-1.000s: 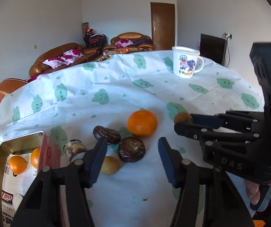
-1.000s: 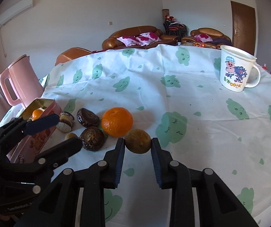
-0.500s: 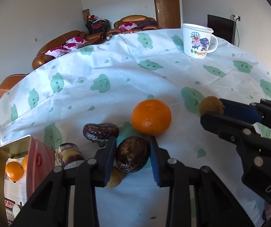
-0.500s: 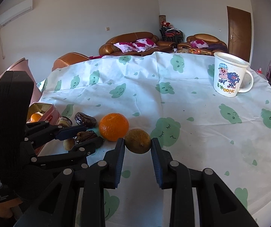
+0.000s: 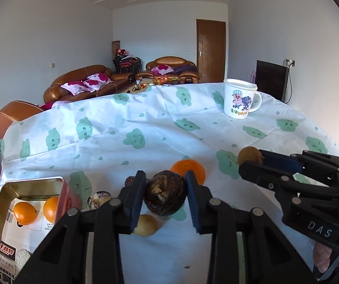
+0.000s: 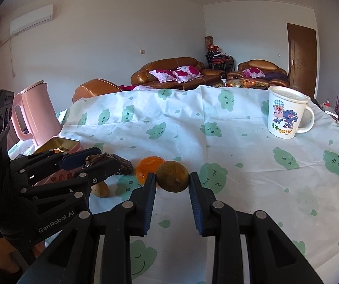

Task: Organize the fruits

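Note:
My left gripper point(image 5: 165, 197) is shut on a dark wrinkled fruit point(image 5: 165, 195) and holds it above the table; it also shows in the right wrist view point(image 6: 98, 159). My right gripper point(image 6: 172, 182) is shut on a brown-green round fruit point(image 6: 173, 176), lifted off the cloth; the fruit also shows in the left wrist view point(image 5: 249, 156). A large orange point(image 5: 188, 169) lies on the tablecloth between them. A small tan fruit point(image 5: 145, 224) lies below the left gripper. An open pink tin point(image 5: 34, 184) at the left holds two small oranges point(image 5: 25, 213).
A cartoon mug point(image 6: 285, 113) stands at the far right of the table. A pink kettle point(image 6: 35, 113) stands at the far left behind the tin. Another dark fruit point(image 5: 129, 181) and a wrapped snack point(image 5: 97, 197) lie beside the tin.
My left gripper closed on the dark wrinkled fruit and lifted it off the cloth. My right gripper rose a little, still holding the brown-green fruit.

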Motion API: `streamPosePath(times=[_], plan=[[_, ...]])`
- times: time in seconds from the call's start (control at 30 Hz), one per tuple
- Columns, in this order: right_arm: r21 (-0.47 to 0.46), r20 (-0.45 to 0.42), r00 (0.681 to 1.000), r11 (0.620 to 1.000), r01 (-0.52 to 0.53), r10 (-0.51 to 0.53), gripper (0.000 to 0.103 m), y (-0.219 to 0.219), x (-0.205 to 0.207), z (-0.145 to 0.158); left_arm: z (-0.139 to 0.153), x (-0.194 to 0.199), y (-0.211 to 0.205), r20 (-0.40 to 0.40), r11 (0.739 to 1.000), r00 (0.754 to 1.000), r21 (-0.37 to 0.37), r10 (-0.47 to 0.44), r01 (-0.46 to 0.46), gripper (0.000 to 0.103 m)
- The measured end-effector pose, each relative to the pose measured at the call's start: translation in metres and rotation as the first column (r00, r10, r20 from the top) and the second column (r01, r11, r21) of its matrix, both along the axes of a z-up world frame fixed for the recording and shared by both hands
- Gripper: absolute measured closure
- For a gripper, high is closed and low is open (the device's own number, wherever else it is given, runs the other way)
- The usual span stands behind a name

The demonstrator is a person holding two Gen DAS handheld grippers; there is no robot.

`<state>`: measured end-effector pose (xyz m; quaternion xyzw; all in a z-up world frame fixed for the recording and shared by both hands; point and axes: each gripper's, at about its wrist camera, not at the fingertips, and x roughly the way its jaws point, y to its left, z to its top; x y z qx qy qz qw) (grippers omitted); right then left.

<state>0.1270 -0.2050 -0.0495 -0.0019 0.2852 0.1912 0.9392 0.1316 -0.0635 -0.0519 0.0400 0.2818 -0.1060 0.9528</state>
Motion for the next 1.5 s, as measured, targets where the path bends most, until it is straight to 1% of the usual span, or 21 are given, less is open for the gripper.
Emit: streamPosePath(times=[0.23,0.37,1.17,1.5], plan=[[0.009,0.046,0.999,1.000,-0.004,0.004,0.073,-0.001,-0.007,0.004,0.007,-0.014,0.007,0.083,0.999,0.996,-0.028,0.032,-0.030,0.067],[0.013,0.074,0.997,1.000,-0.003,0.002,0.073,-0.002,-0.012,0.007,0.010,-0.020,0.010,0.117,0.999,0.992,-0.036,0.043,-0.039,0.067],[0.029,0.193,0.981,1.000,0.000,-0.005,0.073,-0.006,-0.032,0.016,0.018,-0.046,0.015,0.228,0.996,0.971,-0.060,0.073,-0.061,0.067],[0.023,0.213,0.977,1.000,0.001,-0.006,0.073,-0.004,-0.037,0.017,0.020,-0.055,0.016,0.253,0.995,0.963,-0.064,0.088,-0.074,0.067]])
